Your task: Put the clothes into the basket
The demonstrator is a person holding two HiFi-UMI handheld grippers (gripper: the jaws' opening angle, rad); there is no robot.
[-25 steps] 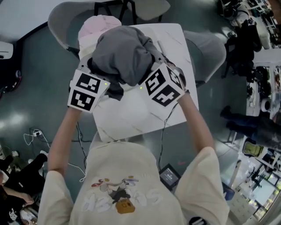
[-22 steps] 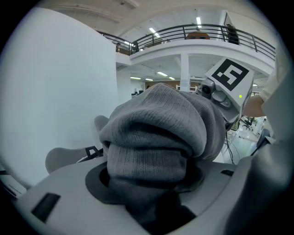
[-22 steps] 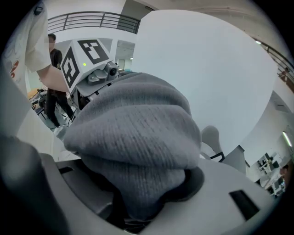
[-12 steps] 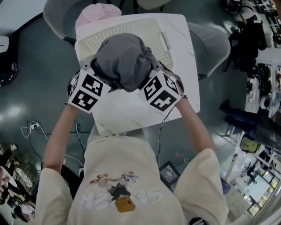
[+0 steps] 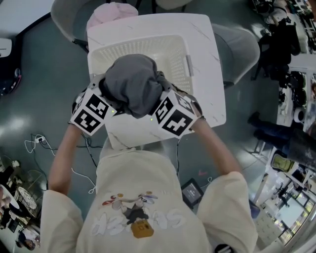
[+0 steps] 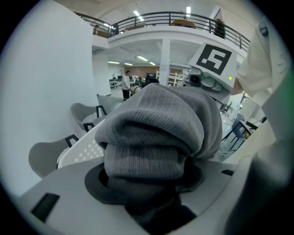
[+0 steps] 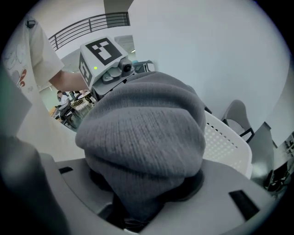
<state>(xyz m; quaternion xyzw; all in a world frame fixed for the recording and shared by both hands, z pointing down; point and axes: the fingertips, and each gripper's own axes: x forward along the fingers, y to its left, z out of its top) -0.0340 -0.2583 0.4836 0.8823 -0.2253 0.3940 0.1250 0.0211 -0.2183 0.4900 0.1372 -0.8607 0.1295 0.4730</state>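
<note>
Left: left gripper (image 5: pixel 101 96), tilted downward, jaws part-way apart and pressed on the left flank of a bunched grey sweater (image 5: pixel 132 84); folds of knit packed between the jaws in the left gripper view, nothing else in the grip. Centre: sweater clamped from both sides at once, probably to keep the loose bundle from unrolling or sagging; apparently raised off the table (image 5: pixel 210 79), poised over the near part of the white basket (image 5: pixel 148 43), not yet inside. Basket upright on the table, open side up, within easy reach ahead of the person. Behind the basket, a pink cloth (image 5: pixel 111 11) on a grey chair (image 5: pixel 66 20), well apart from both grippers; possibly another piece for the basket. Right: right gripper (image 5: pixel 167 101), mirror of the left, pointed downward, jaws likewise part-way apart and closed on the right flank of the same sweater, knit filling the gap in the right gripper view. Judged step: lowering of the bundle into the basket, then release from both sides; some risk of a sleeve or hem catching on the rim.
</note>
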